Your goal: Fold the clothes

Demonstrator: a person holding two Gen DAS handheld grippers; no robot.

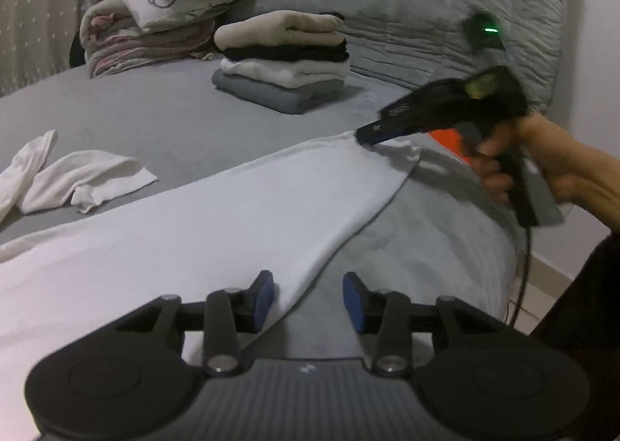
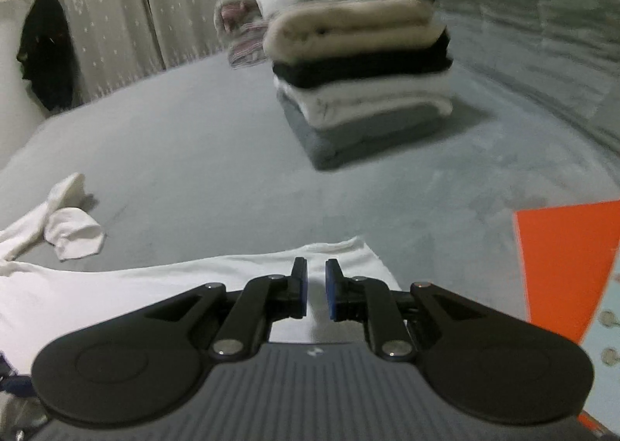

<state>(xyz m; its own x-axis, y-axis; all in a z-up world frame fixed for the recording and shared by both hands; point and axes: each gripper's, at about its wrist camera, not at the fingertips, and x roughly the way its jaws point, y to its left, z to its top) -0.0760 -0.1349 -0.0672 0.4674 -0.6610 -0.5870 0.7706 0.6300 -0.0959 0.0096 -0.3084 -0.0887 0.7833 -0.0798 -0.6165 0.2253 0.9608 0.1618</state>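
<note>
- Left wrist view: the left gripper (image 1: 308, 295) sits low over a white garment (image 1: 186, 231) spread flat on a grey bed (image 1: 174, 119). Its blue-padded jaws stand apart and press on nothing; the garment's slanting edge runs down between them.
- At the far corner of that garment, the right gripper (image 1: 366, 136) is held by a person's hand (image 1: 523, 158). Its tip rests at the bunched corner of the cloth; from this side I cannot tell whether its jaws are together or apart.
- Behind it lies a stack of folded clothes (image 1: 281, 61), cream on top, then black, white and grey. Left of the stack is a heap of pillows and blankets (image 1: 155, 11). A crumpled white cloth (image 1: 77, 177) lies on the bed to the left, well apart from the spread garment.
- An orange sheet (image 1: 445, 142) shows just behind the right gripper.
- Right wrist view: the right gripper (image 2: 316, 291) points down over the near corner of the white garment (image 2: 135, 286). Its jaws are parted by a narrow gap with no cloth pinched between them.
- The folded stack (image 2: 360, 69) lies ahead, blurred. The crumpled white cloth (image 2: 69, 231) is to the left, the orange sheet (image 2: 565, 266) to the right.
- A dark item (image 2: 46, 49) hangs by the curtain (image 2: 116, 3).
</note>
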